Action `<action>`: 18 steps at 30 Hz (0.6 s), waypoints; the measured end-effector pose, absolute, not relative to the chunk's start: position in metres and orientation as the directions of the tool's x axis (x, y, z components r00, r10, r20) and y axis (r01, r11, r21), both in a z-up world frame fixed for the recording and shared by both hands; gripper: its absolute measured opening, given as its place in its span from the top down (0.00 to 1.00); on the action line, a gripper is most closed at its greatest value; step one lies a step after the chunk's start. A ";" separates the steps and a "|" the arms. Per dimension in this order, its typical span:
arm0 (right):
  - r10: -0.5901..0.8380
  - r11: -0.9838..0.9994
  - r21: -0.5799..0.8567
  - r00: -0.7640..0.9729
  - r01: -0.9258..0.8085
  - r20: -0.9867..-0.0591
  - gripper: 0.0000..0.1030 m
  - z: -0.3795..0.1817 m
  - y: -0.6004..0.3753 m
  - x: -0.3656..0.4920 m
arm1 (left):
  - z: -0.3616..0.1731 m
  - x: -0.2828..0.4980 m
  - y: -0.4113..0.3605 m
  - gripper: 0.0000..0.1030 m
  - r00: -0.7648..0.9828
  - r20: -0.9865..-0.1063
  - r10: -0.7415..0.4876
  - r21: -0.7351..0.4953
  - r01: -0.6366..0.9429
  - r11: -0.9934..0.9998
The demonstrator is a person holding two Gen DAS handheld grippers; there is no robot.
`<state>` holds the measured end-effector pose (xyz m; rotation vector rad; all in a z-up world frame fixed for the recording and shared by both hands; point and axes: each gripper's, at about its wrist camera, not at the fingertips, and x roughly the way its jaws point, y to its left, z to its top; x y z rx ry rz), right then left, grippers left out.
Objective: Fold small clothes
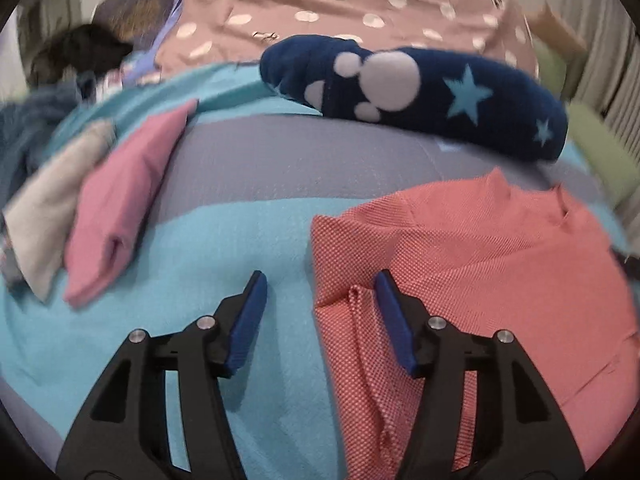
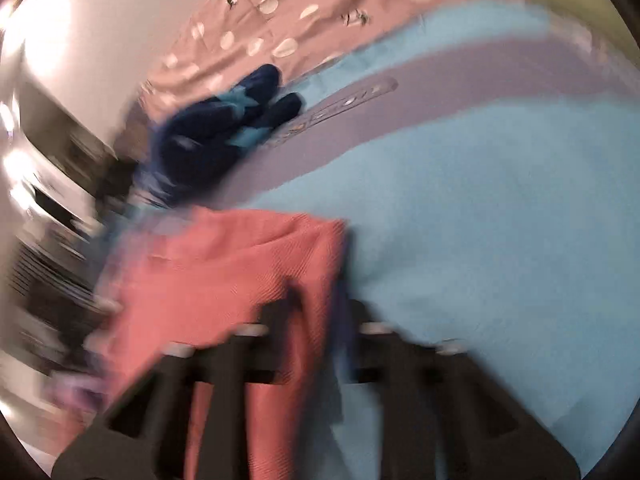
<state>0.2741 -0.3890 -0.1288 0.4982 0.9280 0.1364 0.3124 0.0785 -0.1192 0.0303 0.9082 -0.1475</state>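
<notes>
A coral-red dotted garment lies on the blue and grey striped blanket, its left side folded in. My left gripper is open just above the garment's left edge, with its right finger over the cloth and its left finger over the blanket. In the blurred right wrist view my right gripper is shut on a fold of the coral garment, which drapes over the fingers.
A folded pink piece and a folded beige piece lie at the left. A navy garment with stars lies at the back, also in the right wrist view. A pink spotted cover lies behind.
</notes>
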 end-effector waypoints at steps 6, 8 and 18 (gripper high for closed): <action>0.223 0.927 0.358 0.604 0.110 -0.765 0.92 -0.111 -0.383 0.222 | -0.110 0.269 0.098 0.48 0.605 -0.769 -0.205 -0.116 0.183 0.976; 0.263 0.927 0.370 0.597 0.061 -0.758 0.90 -0.108 -0.378 0.183 | -0.111 0.234 0.105 0.46 0.586 -0.769 -0.257 -0.157 0.217 0.964; 0.371 0.886 0.463 0.577 0.014 -0.727 0.80 -0.104 -0.353 0.027 | -0.113 0.074 0.112 0.40 0.522 -0.757 -0.393 -0.222 0.361 0.906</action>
